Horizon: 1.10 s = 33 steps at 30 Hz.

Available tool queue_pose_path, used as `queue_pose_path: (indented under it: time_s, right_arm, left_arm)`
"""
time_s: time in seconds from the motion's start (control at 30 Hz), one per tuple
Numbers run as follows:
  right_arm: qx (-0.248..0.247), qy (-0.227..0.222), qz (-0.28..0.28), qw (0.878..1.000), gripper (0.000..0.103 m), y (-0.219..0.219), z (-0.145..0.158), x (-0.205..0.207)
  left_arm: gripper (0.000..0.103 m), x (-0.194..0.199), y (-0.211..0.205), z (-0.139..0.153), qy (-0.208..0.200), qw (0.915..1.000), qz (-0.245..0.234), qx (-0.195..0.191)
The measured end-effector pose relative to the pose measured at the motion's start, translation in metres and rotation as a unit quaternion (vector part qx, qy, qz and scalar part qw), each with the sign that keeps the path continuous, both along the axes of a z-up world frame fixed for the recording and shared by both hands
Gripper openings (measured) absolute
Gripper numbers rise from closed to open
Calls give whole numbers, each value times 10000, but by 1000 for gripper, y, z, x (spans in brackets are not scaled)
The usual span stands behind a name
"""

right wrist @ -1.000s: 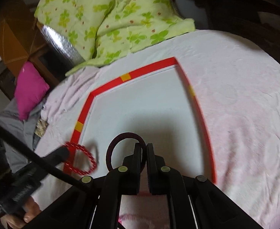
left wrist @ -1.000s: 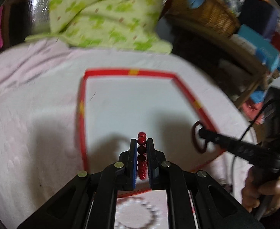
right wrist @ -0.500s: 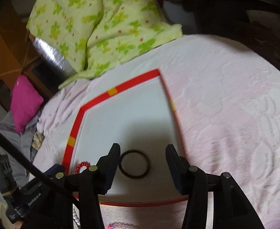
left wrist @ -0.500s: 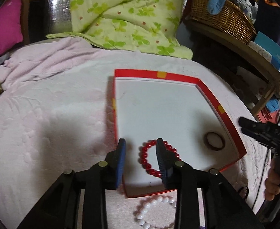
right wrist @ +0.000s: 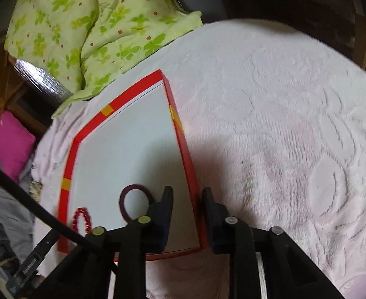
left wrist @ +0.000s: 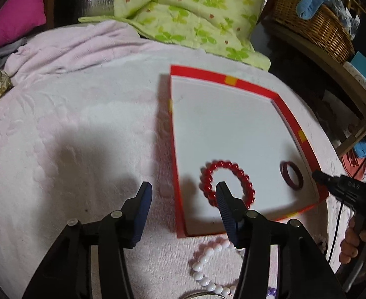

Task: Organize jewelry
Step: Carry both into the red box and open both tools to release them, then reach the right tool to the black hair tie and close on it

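1. Both bracelets, gripped in the air a second earlier, had been let go into the red-rimmed tray, and both grippers had drawn back toward its near edge.
2. Red bead bracelet lay flat on the tray's white floor near the near left corner; the dark maroon bangle lay near the near right corner, well apart from it, so each piece could be seen on its own.
3. Left gripper hovered over the tray's left rim with its jaws roughly half open and opening; nothing lay between them, and the right jaw only overlapped the red bead bracelet in the view.
4. Right gripper straddled the tray's right rim in its own view, its jaws narrowly parted and closing on nothing; the bangle sat just beyond its left jaw, apart from it.
5. White bead bracelet lay on the pink bed cover, just outside the tray's near edge and below the left gripper; it had probably been left for the next pick.
6. Green patterned quilt lay bunched at the bed's far side.
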State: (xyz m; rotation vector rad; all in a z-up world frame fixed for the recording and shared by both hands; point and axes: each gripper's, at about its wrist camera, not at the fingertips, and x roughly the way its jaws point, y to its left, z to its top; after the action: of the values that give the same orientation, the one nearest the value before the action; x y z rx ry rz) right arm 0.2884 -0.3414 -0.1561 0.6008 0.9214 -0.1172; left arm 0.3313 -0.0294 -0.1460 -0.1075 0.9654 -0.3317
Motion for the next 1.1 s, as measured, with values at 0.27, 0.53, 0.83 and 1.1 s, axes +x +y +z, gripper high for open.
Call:
queue_pose_path:
  time_s: [0.27,0.53,0.83,1.1]
  right_arm:
    - [-202,-67,29,9998,18,-2,-4,11]
    - [108,-223,136,9996,19,-23,16,-32]
    - [699,-226,895,9933,19,-20,13,-95]
    - [1198,103,1161,9859,19,1,-5,-107]
  left_arm:
    - [54,-4,-2,0,-16,9999,4,121]
    - [54,-38,-3,26,-631,9974,-202,268]
    - [54,-75,-8,35,-699,9969,-346,79]
    - [54,-101,-4,31,-683,9966,-451,-3]
